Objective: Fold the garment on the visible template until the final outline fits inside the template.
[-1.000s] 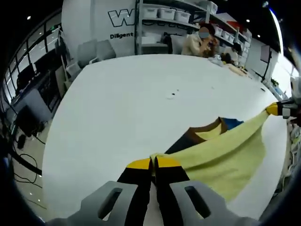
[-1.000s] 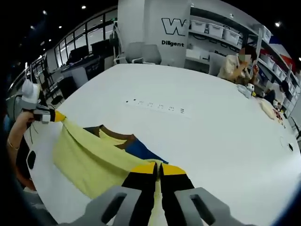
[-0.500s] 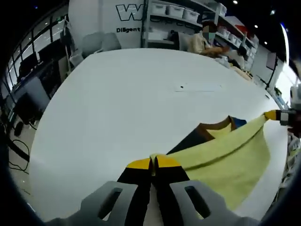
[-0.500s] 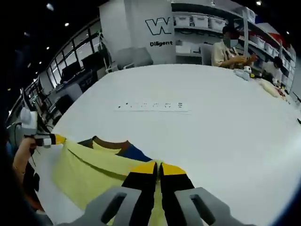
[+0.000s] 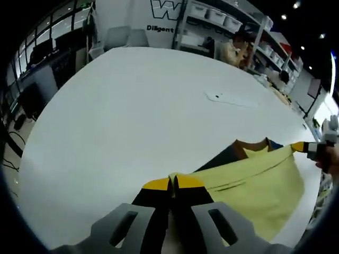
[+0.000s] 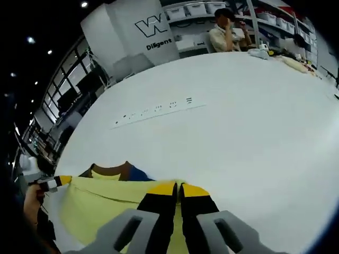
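A pale yellow garment (image 5: 254, 182) with a brown collar and blue and dark panels lies stretched over the near edge of the white table (image 5: 137, 106). My left gripper (image 5: 172, 183) is shut on one corner of its yellow fabric. The right gripper (image 5: 301, 147) enters that view from the right, pinching the far corner. In the right gripper view my right gripper (image 6: 177, 188) is shut on the garment (image 6: 100, 203). The left gripper (image 6: 59, 181) holds the other corner at the left there, with a hand behind it. The edge between the two grippers is taut.
A strip of small dark markings (image 6: 153, 110) runs across the table's middle; the same strip (image 5: 230, 98) lies beyond the garment in the left gripper view. A seated person (image 6: 225, 33) works at the far side. Shelves with bins (image 5: 222, 16) and chairs (image 5: 124, 38) stand behind.
Both views have tilted and shifted with the hands. The garment's held edge sits lower toward the table, and the other gripper appears lower in each view. Both grips hold.
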